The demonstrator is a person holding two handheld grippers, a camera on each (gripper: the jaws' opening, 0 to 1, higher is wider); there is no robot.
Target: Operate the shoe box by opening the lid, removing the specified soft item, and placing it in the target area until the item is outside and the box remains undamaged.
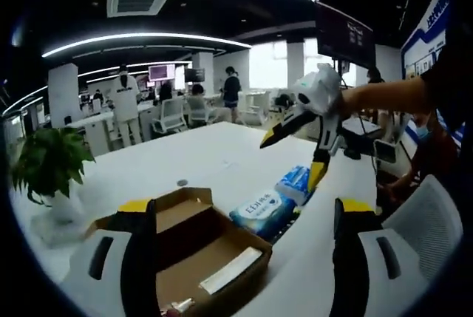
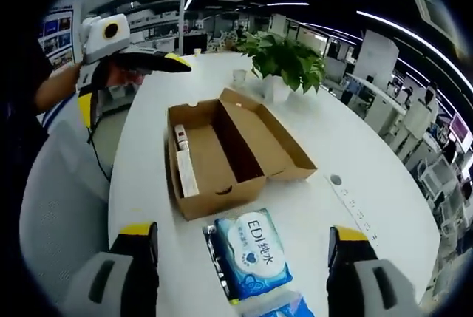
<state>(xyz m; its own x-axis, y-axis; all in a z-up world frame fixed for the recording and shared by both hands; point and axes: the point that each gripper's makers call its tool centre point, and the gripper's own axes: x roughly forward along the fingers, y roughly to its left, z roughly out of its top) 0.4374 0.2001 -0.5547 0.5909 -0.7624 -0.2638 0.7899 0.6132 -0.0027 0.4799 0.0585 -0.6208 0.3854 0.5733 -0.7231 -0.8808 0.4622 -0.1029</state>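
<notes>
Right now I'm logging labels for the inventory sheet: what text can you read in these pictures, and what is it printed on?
"EDI" followed by two Chinese characters I cannot make out: on the blue tissue pack lying on the table in front of the open shoe box.
The same print on the tissue pack in the left gripper view: too blurred to read.
Blue wall poster: too small to read.
Wall pictures: too small to read.

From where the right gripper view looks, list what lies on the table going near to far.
Blue tissue pack → open shoe box → small clear cup → potted plant.
</notes>
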